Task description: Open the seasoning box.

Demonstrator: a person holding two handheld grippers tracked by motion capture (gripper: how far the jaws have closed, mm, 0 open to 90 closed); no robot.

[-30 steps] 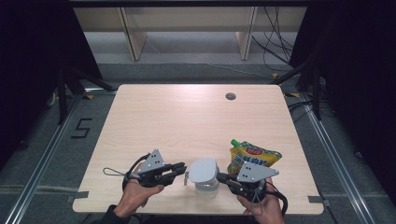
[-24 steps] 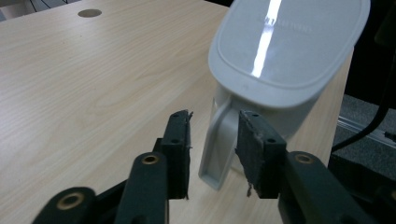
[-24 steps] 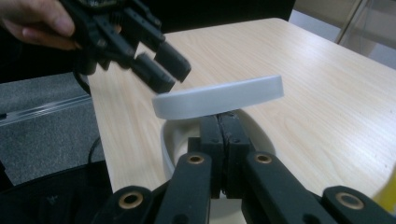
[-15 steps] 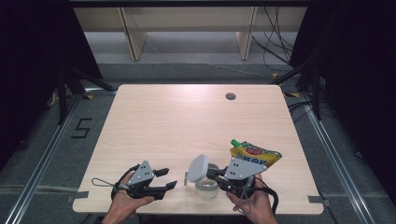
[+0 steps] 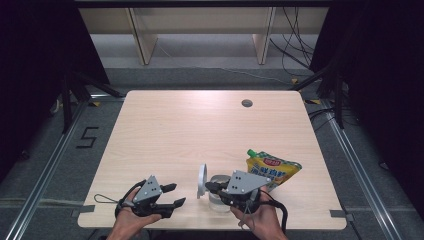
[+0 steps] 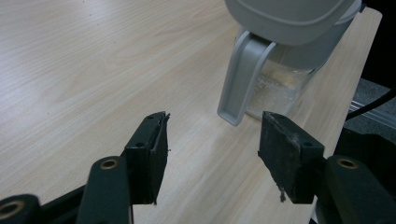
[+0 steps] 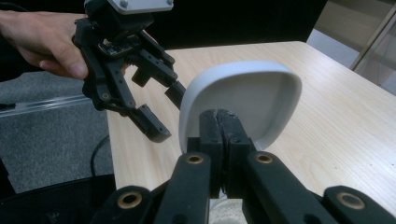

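Jar (image 5: 216, 196) with a clear body and a grey flip lid (image 5: 202, 181) stands near the front edge of the wooden surface (image 5: 200, 130), between the two grippers. It is the one jar in sight, and the lid stands raised, nearly upright, on the jar's left side. One yellow pouch (image 5: 272, 169) with a green cap lies just right of the jar, partly behind the right gripper (image 5: 209, 187).

In the right gripper view the jaws are pressed together at the lower edge of the white inside of the lid (image 7: 243, 105), gripping it. The right hand (image 5: 257, 220) holds that gripper from the front edge.

The left gripper (image 5: 174, 195) sits to the left of the jar, apart from it, held by the left hand (image 5: 131, 220). Its jaws stand wide apart with nothing between them. In the left gripper view the jar (image 6: 280, 84) lies ahead of the jaws and toward the right one, with a grey latch strap (image 6: 240, 79) hanging down its side and ending just above the surface (image 6: 93, 60).

Through the jar's clear wall a pale, grainy filling shows in the lower part; what it is cannot be told.

A small dark round hole (image 5: 246, 103) sits in the far part of the surface.
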